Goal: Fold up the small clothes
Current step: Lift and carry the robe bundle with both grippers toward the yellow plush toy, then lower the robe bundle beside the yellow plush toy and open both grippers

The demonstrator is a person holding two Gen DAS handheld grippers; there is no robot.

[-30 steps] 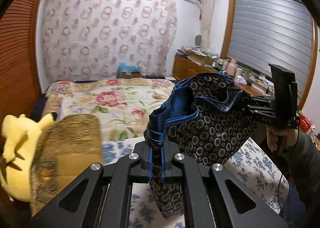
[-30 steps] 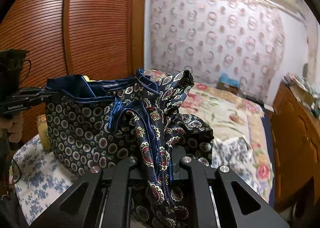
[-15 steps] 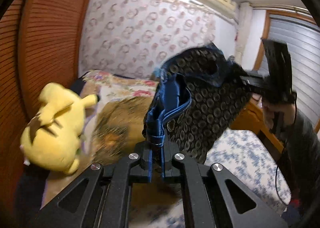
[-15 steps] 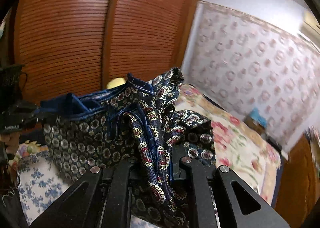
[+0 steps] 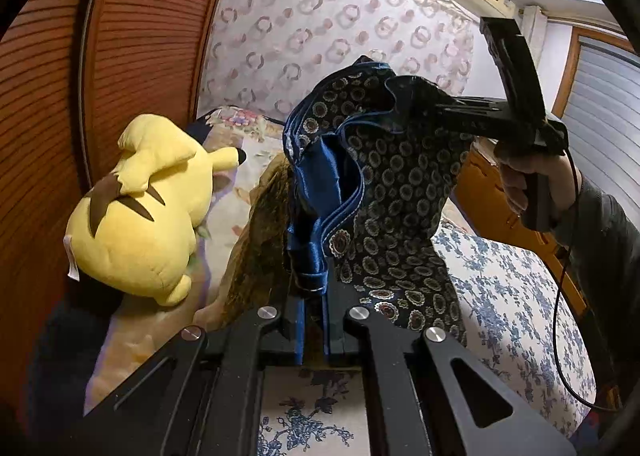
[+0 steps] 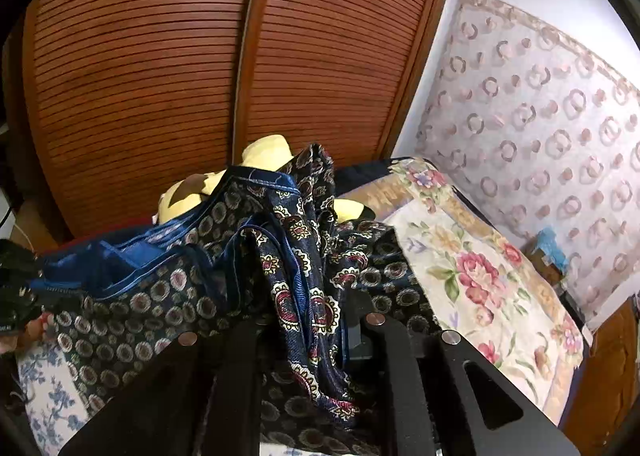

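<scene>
Both grippers are holding one small garment up in the air over the bed, a dark navy piece w/ ring and medallion print and a shiny blue lining. The left gripper is pinching a blue-edged hem, its jaws nearly closed w/ just the thin fabric between the pads. The right gripper, seen from the left cam, is reaching in from the right side w/ its tips buried in the top of the cloth; a hand in a grey sleeve is gripping its handle. From the right cam, the right gripper is clamping a bunched fold of the garment, jaws close together on the wad, cloth spilling down over its frame and hiding the tips. The left gripper is showing at that view's far left edge, taking the other end, so the cloth is hanging stretched between the two. A yellow plush toy is lying on the bed near the slatted wooden wardrobe doors, behind and left of the garment, beside a brownish-gold cushion. Under the garment, a blue-flowered white sheet; further back, a floral bedspread and a curtain w/ ring pattern.
</scene>
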